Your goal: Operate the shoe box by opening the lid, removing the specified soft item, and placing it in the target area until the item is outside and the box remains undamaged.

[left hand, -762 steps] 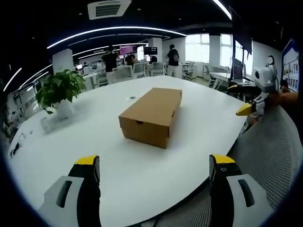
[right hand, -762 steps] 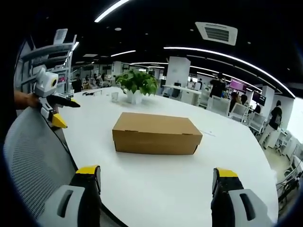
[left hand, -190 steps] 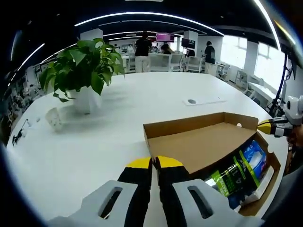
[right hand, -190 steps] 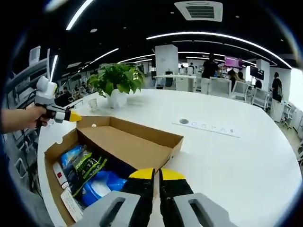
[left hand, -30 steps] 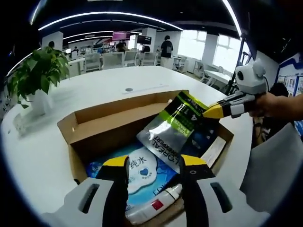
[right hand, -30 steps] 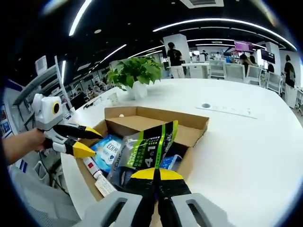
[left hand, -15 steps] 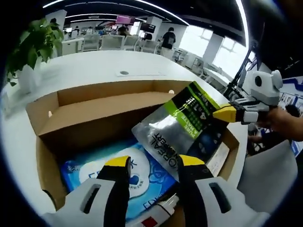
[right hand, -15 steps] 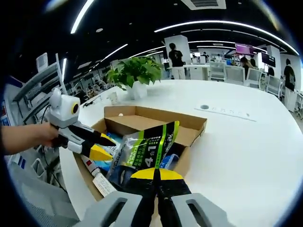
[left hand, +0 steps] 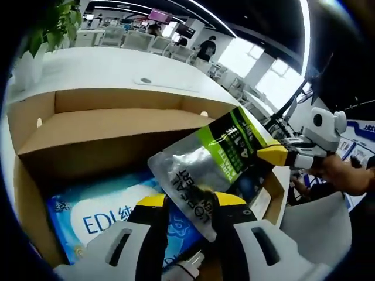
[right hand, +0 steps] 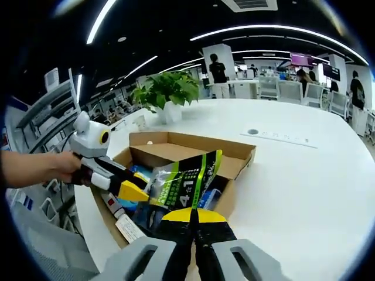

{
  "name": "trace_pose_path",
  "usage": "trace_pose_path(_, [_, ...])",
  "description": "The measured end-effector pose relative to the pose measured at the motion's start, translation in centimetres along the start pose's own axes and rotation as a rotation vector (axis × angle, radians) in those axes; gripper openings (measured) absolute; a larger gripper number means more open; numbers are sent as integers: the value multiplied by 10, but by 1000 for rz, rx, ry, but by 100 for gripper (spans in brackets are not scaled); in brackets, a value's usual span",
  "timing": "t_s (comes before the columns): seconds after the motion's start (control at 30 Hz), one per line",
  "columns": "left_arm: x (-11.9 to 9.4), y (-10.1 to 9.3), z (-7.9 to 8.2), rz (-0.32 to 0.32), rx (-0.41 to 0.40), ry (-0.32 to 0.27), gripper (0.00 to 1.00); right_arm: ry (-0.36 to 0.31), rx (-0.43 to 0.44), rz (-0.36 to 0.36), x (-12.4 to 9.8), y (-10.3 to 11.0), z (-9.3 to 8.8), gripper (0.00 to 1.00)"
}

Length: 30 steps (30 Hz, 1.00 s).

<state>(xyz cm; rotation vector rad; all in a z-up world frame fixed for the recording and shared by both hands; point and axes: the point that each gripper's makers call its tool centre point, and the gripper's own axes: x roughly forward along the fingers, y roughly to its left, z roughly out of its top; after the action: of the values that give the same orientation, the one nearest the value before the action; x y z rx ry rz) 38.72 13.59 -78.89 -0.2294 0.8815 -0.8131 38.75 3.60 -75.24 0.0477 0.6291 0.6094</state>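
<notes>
White and wide, the worktop (right hand: pixel 304 175) runs back to a potted plant (right hand: pixel 167 93) and a busy office. Since half a second ago the left tool (left hand: pixel 184 201) has pushed deeper into the open shoe box (right hand: pixel 234 161); its yellow tips now sit right at the lower edge of the silver-and-green pouch (left hand: pixel 220 158), slightly parted around it, though I cannot tell whether they touch it. In the right gripper view a hand (right hand: pixel 58 167) reaches in from the left, angling that tool down into the box. The pouch stands tilted above a blue pack (left hand: pixel 99 213), not yet clear of the box. The right tool (right hand: pixel 188 215) is pressed together on the pouch's corner, holding it up.
</notes>
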Motion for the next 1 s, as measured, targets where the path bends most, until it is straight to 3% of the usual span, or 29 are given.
trace_pose_path(0.13, [-3, 4, -2, 14, 3, 13, 20, 0, 4, -2, 0, 1, 0, 0])
trace_pose_path(0.2, [-6, 9, -3, 36, 11, 17, 7, -1, 5, -2, 0, 1, 0, 0])
trace_pose_path(0.3, [-8, 7, -2, 23, -19, 1, 3, -3, 12, 1, 0, 2, 0, 0])
trace_pose_path(0.63, [-14, 4, 2, 45, -12, -33, 0, -18, 32, 12, -3, 7, 3, 0])
trace_pose_path(1.0, [-29, 0, 20, 62, -12, -91, 0, -46, 53, 18, -8, 10, 8, 0])
